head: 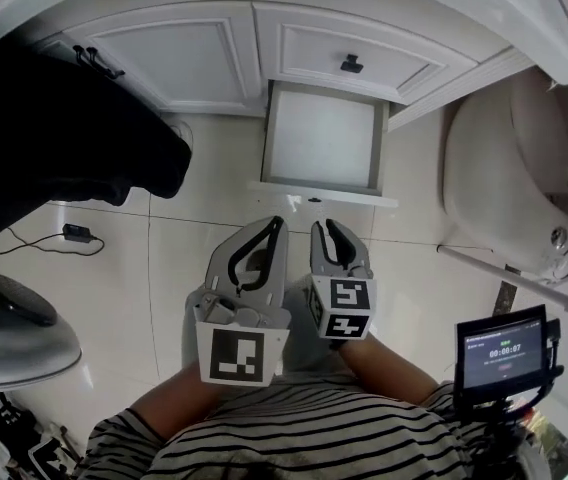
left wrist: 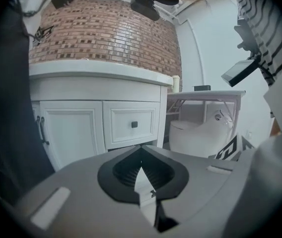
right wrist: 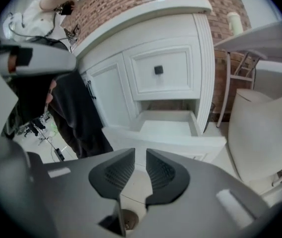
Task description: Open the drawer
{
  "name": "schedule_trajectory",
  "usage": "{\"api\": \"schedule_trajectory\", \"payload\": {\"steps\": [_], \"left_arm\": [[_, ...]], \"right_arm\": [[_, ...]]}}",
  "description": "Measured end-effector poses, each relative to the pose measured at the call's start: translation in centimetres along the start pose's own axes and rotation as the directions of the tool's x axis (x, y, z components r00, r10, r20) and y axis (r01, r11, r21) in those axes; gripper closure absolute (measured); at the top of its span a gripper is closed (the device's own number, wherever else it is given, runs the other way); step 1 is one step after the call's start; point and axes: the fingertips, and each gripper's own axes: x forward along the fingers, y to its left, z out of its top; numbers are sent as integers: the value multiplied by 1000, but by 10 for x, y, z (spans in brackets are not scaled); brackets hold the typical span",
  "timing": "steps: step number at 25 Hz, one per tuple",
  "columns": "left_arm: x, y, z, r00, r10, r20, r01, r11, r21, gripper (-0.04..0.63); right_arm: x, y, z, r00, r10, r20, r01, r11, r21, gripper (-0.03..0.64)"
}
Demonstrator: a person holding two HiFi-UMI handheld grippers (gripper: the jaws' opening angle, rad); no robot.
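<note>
Status of task: judged complete or very nearly so. The lower drawer [head: 324,138] of the white cabinet [head: 179,58] stands pulled well out over the tiled floor [head: 204,238], its pale inside open to view and apparently empty. The upper drawer [head: 364,60], with its dark knob [head: 351,64], sits flush and closed. From the pictures nothing plainly remains to be done; whether the drawer has more travel left cannot be told.

Left gripper [head: 277,226]: its fingers meet at the tips. In the left gripper view the pads close into a point with only a hollow behind them, and nothing is caught there. This gripper takes no part in the drawer.

Right gripper [head: 330,230]: its fingers stand a little apart with a narrow gap between them. The right gripper view shows only floor through that gap, so nothing is held.

Position of the drawer relative to the fingers: in the head view the drawer front [head: 319,194] lies just beyond both sets of fingertips, clear of them, with a strip of floor between. In the right gripper view the drawer [right wrist: 166,128] sits above and ahead of the fingers, not touched. Both grippers are held close to the person's body, side by side, pointing towards the cabinet. A toilet [head: 504,178] stands to the right of the drawer, clear of it
</note>
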Motion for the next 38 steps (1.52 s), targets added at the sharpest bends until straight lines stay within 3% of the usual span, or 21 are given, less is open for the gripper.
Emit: {"api": "schedule_trajectory", "payload": {"steps": [4,8,12,17,24,32,38], "left_arm": [[-50,-2,65,999,7,-33,-10,997,-75,580],[-119,-23,147,999,-17,-39,15,998,-55,580],[-196,-50,221,999,6,-38,-8,998,-65,580],[-273,-86,288,999,33,18,-32,999,-33,580],[-355,-95,302,995,68,66,-70,997,19,580],[-476,-120,281,993,35,109,-42,997,58,580],[-517,-155,268,991,-23,128,25,1000,-13,580]], "right_arm": [[-98,28,60,998,55,29,-54,998,-29,588],[-215,51,122,995,77,65,-73,995,-73,614],[-327,77,180,985,114,127,-99,988,-119,615],[-436,99,218,963,134,232,-100,984,-150,615],[-514,148,229,930,122,346,-65,983,-172,614],[-597,211,175,911,106,398,-48,987,-154,615],[-637,234,133,908,110,404,-63,990,-129,615]]}}
